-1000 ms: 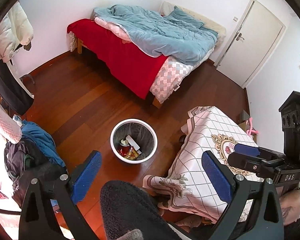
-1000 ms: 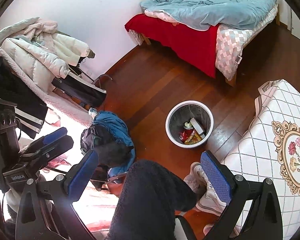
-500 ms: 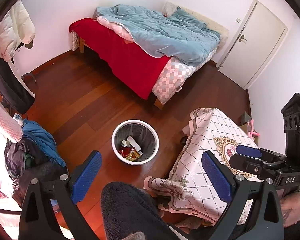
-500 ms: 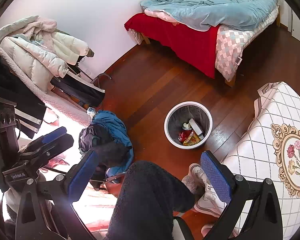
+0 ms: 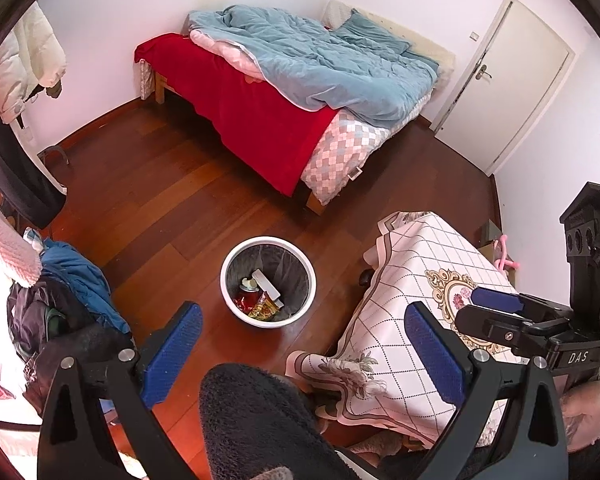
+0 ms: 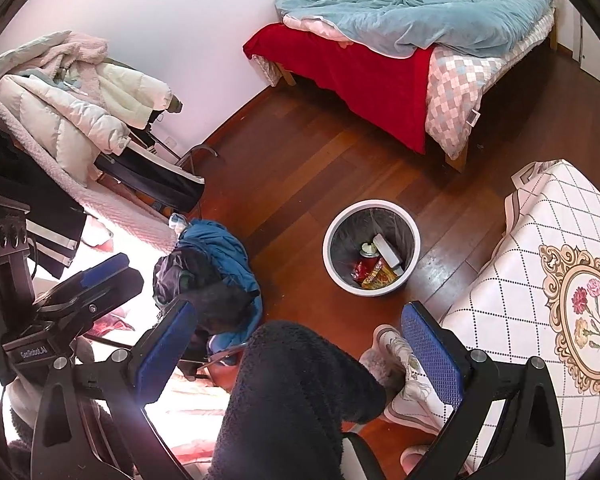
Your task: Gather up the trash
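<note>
A white round trash bin (image 5: 236, 258) stands on the wooden floor; it also shows in the right wrist view (image 6: 334, 228). Inside it lie a red can (image 5: 247, 289), a white box (image 5: 267, 285) and a red-yellow snack wrapper (image 5: 262, 307). My left gripper (image 5: 302, 346) is open and empty, held high above the floor, near side of the bin. My right gripper (image 6: 300, 346) is open and empty, also high above the floor. Each gripper shows at the edge of the other's view.
A table with a white patterned cloth (image 5: 428, 264) stands right of the bin. A bed with red and blue covers (image 5: 284, 80) fills the far side. Clothes pile (image 6: 208, 264) on a chair at the left. My dark-trousered knee (image 6: 300, 380) is below the grippers. A door (image 5: 516, 80) is at the far right.
Both views have drifted slightly; the bin sits a little further from the grippers in the frame. Both grippers stay open and empty.
</note>
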### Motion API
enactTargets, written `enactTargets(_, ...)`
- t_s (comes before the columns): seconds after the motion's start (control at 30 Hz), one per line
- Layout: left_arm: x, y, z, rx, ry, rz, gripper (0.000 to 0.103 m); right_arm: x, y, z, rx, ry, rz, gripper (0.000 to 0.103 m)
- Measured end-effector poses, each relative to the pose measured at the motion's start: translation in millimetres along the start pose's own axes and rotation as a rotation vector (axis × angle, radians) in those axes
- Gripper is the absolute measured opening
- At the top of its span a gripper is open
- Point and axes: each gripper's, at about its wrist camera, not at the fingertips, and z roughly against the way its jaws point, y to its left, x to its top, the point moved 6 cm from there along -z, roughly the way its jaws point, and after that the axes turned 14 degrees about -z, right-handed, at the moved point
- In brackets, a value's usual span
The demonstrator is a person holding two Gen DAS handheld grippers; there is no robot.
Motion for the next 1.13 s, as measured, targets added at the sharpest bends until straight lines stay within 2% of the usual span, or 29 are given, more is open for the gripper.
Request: enactTargets(1.13,3.9,-6.8,1.4,-0.011,-0.002,-0.001,0.103,3.5,6.9,-2.2,0.011,0.007,0.006,0.103)
